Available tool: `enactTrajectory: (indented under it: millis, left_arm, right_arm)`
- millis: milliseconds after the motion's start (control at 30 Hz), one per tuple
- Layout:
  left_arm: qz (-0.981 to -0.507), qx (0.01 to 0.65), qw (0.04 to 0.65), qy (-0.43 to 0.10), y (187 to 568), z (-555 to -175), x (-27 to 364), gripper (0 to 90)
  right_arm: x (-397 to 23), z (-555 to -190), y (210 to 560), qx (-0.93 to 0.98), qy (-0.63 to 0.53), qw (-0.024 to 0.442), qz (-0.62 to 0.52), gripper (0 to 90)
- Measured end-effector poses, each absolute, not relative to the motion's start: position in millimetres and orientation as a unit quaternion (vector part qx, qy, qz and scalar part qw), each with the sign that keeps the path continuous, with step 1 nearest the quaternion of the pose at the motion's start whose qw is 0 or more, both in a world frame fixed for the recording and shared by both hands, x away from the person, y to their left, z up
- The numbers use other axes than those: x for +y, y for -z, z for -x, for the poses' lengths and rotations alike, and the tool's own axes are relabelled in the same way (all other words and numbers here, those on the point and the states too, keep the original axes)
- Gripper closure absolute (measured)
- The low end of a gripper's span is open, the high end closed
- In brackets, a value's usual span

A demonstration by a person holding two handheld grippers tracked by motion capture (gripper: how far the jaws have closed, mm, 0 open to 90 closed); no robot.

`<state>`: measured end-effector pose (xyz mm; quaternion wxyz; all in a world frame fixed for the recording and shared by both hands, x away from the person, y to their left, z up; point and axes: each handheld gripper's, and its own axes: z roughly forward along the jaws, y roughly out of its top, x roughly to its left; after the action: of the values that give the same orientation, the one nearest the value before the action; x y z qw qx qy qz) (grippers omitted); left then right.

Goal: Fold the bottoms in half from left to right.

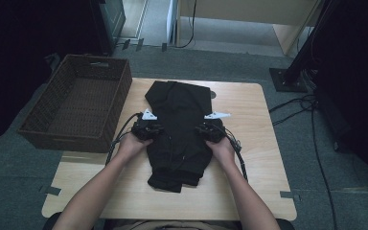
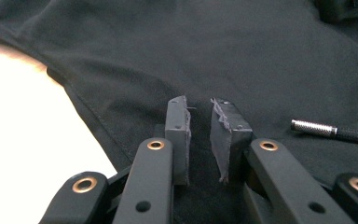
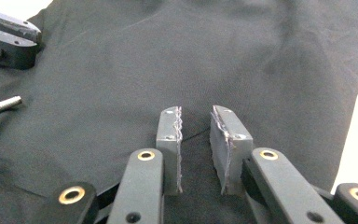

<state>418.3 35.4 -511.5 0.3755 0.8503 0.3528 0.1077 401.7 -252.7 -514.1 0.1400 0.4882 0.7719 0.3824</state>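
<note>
A black garment [image 1: 177, 134] lies folded in the middle of the wooden table [image 1: 254, 191]. My left gripper [image 1: 155, 130] is at its left edge and my right gripper [image 1: 202, 130] at its right edge, each held in a hand and pointing inward. In the left gripper view the jaws [image 2: 199, 112] stand a narrow gap apart, with dark cloth [image 2: 214, 56] pinched between the pads. In the right gripper view the jaws [image 3: 196, 116] are slightly apart over the cloth [image 3: 191, 60], which runs under and between them without being pressed. The left gripper [image 3: 9, 42] shows farther off there.
A dark wicker basket [image 1: 72, 136] stands at the table's left edge, partly overhanging it. Bare tabletop lies to the right of the garment and in front of it. Cables trail from both grippers, and others run across the floor at the right [image 1: 316, 143].
</note>
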Motion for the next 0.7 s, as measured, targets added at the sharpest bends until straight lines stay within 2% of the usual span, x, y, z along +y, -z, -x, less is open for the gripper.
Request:
enactTrajectory:
  millis: [100, 300, 500, 700]
  left_arm:
    - [-0.844, 0.351, 0.393, -0.098, 515, -407, 40, 78.7]
    - [-0.844, 0.356, 0.394, -0.073, 514, -383, 42, 80.0]
    - [-0.848, 0.35, 0.392, -0.065, 513, -359, 41, 80.2]
    - [-0.85, 0.349, 0.389, -0.06, 512, -336, 39, 80.1]
  right_arm:
    - [-256, -393, 514, 0.771, -0.383, 0.14, -0.49, 78.0]
    - [-268, -369, 517, 0.763, -0.406, 0.108, -0.491, 81.9]
    - [-266, -337, 517, 0.784, -0.387, 0.148, -0.461, 82.6]
    - [-267, -316, 514, 0.793, -0.38, 0.136, -0.456, 82.3]
